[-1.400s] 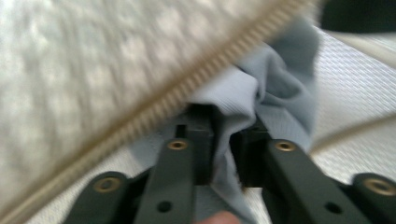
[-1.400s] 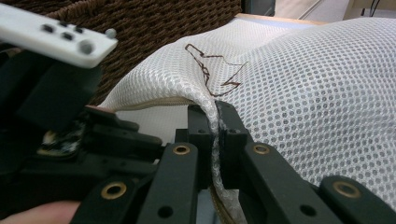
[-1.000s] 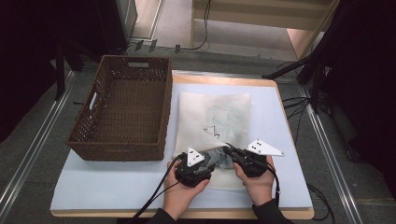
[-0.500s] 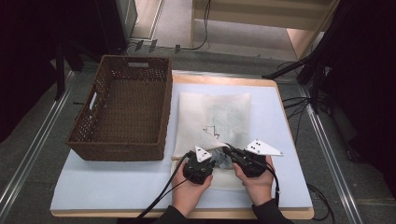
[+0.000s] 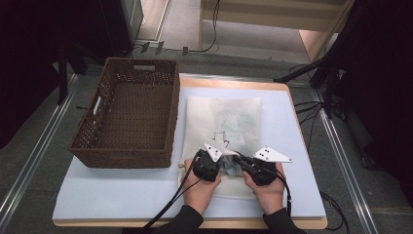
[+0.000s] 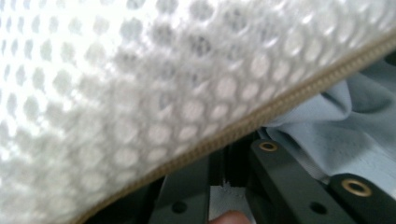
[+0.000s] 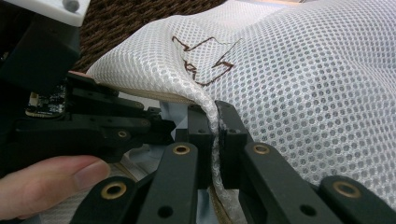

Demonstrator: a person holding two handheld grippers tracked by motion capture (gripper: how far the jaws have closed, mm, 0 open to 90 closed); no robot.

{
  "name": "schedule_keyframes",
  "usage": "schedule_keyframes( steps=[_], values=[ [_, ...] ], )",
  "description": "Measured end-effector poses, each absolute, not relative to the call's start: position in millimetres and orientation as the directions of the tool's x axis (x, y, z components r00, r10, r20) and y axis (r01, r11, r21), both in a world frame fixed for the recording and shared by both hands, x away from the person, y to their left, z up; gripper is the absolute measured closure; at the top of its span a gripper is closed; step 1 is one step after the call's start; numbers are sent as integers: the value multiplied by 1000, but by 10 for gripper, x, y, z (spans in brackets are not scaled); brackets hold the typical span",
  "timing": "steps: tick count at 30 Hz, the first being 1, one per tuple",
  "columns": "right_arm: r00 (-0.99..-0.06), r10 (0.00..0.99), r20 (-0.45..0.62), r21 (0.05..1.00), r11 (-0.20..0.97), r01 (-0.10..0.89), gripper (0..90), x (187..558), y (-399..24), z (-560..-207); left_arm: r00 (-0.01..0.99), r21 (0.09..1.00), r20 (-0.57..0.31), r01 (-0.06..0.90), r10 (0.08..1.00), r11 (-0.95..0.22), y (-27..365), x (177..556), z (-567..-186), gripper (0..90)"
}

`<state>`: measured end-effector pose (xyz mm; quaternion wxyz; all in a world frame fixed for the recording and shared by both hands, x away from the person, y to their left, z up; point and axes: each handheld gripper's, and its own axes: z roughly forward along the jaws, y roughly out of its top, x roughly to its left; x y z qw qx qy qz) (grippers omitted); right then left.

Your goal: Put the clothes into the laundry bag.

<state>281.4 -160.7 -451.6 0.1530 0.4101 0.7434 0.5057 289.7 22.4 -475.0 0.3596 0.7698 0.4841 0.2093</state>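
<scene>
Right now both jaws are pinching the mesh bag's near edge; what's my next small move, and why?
Probably ease the two grippers apart to spread the opening. The right gripper is shut on the mesh bag beside its zipper, the left gripper is shut on the edge, and light blue cloth shows inside.

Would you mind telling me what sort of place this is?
Probably a lab or recording workspace, not a home: a padded table stands between metal floor rails, cables trail behind it, and dark stands flank it.
</scene>
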Motion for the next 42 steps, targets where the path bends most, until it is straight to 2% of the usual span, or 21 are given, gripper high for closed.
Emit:
schedule_keyframes(
  steps=[7, 8, 9, 12, 17, 23, 25, 26, 29, 33, 35, 38, 42],
  values=[
    [-617, 763, 191, 884, 140, 447, 869, 2820, -1621, -4490, 525, 772, -102, 578, 845, -266, 395, 2699, -4657, 630],
    [-617, 763, 194, 883, 138, 448, 869, 2822, -1622, -4482, 527, 777, -75, 563, 846, -281, 421, 2661, -4639, 610],
    [-618, 763, 193, 884, 139, 447, 869, 2824, -1625, -4476, 526, 787, -59, 548, 849, -285, 446, 2624, -4627, 598],
    [-620, 761, 192, 886, 138, 443, 869, 2823, -1629, -4464, 546, 791, -89, 547, 833, -273, 507, 2550, -4607, 576],
    [-618, 761, 196, 884, 136, 447, 870, 2824, -1619, -4466, 589, 793, -125, 543, 798, -277, 421, 2467, -4596, 595],
    [-621, 760, 190, 886, 140, 443, 870, 2820, -1611, -4468, 600, 741, -186, 606, 778, -290, 170, 2626, -4733, 553],
    [-622, 760, 187, 885, 144, 443, 870, 2820, -1610, -4469, 583, 736, -173, 612, 794, -289, 78, 2672, -4772, 562],
    [-622, 761, 186, 884, 146, 443, 870, 2820, -1611, -4470, 563, 736, -141, 609, 814, -294, 35, 2696, -4787, 605],
    [-625, 759, 183, 885, 151, 441, 869, 2820, -1613, -4475, 516, 723, -54, 610, 855, -323, -23, 2754, -4767, 849],
    [-621, 761, 187, 880, 151, 450, 870, 2811, -1606, -4489, 489, 708, 50, 598, 871, -377, 4, 2842, -4737, 871],
    [-618, 764, 187, 876, 155, 457, 870, 2811, -1611, -4503, 468, 712, 64, 598, 881, -369, 72, 2887, -4739, 872],
    [-611, 768, 192, 869, 156, 469, 871, 2814, -1618, -4522, 411, 721, 164, 571, 897, -394, 196, 2947, -4769, 873],
    [-611, 770, 183, 865, 169, 472, 871, 2808, -1586, -4543, 411, 740, 117, 572, 904, -355, 267, 2939, -4770, 860]
  ],
)
